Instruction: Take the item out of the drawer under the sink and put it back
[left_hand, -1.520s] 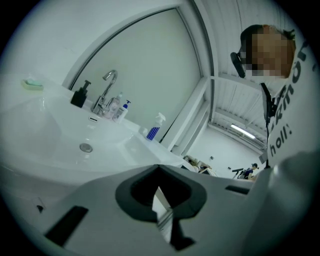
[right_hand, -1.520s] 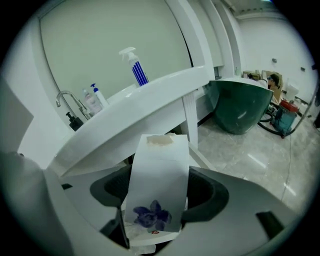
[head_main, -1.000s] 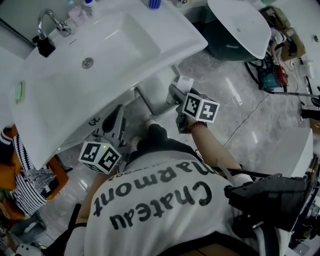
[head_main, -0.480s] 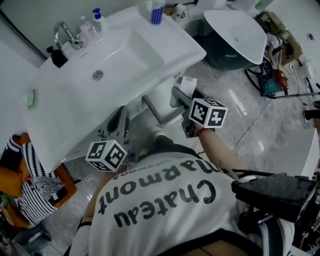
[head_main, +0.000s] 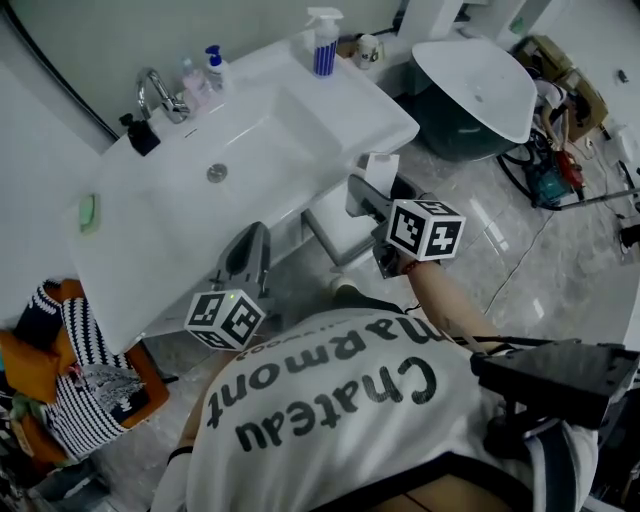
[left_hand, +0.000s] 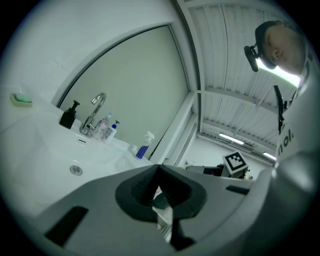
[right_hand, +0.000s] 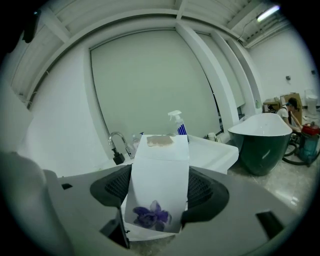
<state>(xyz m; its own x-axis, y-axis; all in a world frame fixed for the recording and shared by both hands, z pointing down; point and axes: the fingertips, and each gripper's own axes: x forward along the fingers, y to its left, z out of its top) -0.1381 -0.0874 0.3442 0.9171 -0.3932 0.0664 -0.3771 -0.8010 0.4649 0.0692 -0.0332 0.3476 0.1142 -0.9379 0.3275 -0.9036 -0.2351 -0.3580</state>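
– White cardboard, is that what the right gripper (right_hand: 159, 196) has hold of?

– Yes; its dark ribbed pads (right_hand: 112, 186) pinch a tall white box with a purple flower printed low on its face (right_hand: 160, 165), one pad on each side; the box stands upright between them, with a brownish patch on its top flap.

– Where is that against the white ceramic sink (head_main: 250, 150)?

– Just in front of the sink's front edge and lower than its rim; what looks like a white drawer (head_main: 340, 235) juts out from under the sink, and the box is above it, outside it.

– And the left gripper (left_hand: 159, 172)?

– Jaws pressed together at the tips; it sits below the sink's front edge too, further along toward the tap end, apart from the right one; its own view looks up across the basin.

– What stands on the sink?

– A curved chrome tap (head_main: 155, 92) at the back rim; a black pump bottle (head_main: 140, 133) just beside it; two small pump bottles (head_main: 205, 75) on the tap's other side; a blue and white spray bottle (head_main: 323, 45) at the sink's back corner; a green soap bar (head_main: 88, 212) on the ledge at the sink's opposite end.

– Beyond the sink?

– A dark green bathtub with a white rim (head_main: 475, 85) past the spray-bottle end; grey marble floor (head_main: 500, 250) below the sink.
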